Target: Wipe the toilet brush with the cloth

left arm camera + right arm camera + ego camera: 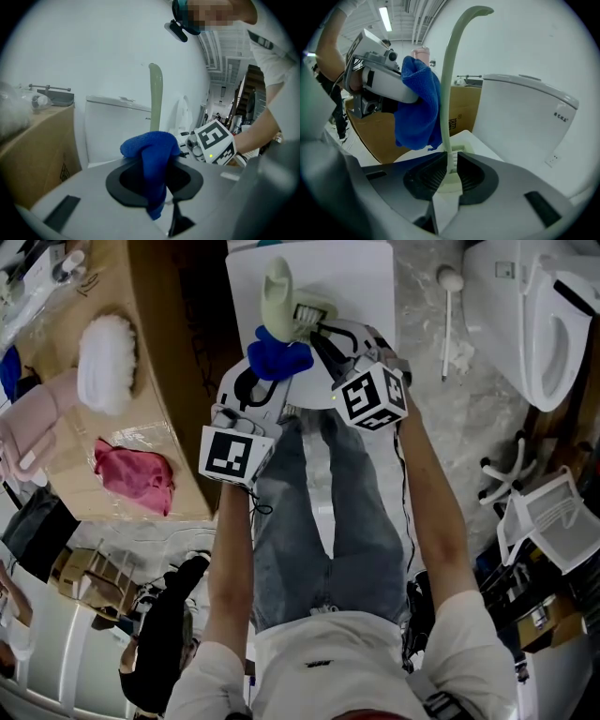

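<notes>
I'm pinching the cloth (152,150) in the left gripper (157,178). The right gripper (449,165) is sitting spread loosely round the toilet brush (449,93), which is standing upright on the white top (366,277), just beyond the cloth.

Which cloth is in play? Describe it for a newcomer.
Find the white toilet at top centre of the head view. Just below, the left gripper pinches the cloth. It is deep blue, unlike the pink rag on the cardboard box.
</notes>
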Available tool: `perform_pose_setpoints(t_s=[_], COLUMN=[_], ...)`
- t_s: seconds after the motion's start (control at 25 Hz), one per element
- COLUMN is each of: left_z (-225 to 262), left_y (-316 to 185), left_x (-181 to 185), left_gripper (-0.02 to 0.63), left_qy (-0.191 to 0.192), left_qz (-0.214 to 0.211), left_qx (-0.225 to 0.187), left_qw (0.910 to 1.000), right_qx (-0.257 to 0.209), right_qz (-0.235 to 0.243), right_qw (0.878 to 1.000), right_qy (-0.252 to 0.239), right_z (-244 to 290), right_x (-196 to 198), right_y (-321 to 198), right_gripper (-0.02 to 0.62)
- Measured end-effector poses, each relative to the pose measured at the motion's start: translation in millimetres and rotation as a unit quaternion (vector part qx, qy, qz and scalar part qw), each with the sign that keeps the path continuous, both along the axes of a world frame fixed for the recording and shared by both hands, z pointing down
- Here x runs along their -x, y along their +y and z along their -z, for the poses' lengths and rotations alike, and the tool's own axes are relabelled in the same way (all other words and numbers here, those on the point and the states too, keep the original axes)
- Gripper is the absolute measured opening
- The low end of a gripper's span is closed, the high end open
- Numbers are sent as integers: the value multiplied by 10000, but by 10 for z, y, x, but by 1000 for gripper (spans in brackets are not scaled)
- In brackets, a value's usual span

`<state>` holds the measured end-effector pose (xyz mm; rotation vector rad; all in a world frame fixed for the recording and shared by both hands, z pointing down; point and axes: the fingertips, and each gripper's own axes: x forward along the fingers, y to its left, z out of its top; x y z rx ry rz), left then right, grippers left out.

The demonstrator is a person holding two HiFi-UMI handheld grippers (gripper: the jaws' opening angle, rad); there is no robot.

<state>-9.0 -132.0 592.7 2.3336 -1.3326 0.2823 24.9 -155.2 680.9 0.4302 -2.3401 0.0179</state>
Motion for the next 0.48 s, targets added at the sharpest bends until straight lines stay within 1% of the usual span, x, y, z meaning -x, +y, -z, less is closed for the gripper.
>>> perform_pose_setpoints(t_s=[0.16,0.28,0.48], left_z=[-105,-134,-247], left_y=[-39,-100,-143], left_x=[-47,-76,-168], left_gripper=[95,111,129], left_qy=[-69,49,11], left_qz=[-137,-133,-318], left_qx=[32,13,46], left_qw=[9999,9999,9995], right_qx=[-8,57,118], right_qz=[325,473,569], right_qw=[9995,9988,9978], right_qy=[55,111,313], right_z=[-81,-141,-291], right_x=[108,146,157], right_y=[7,-9,-15], right_gripper=[81,101,97])
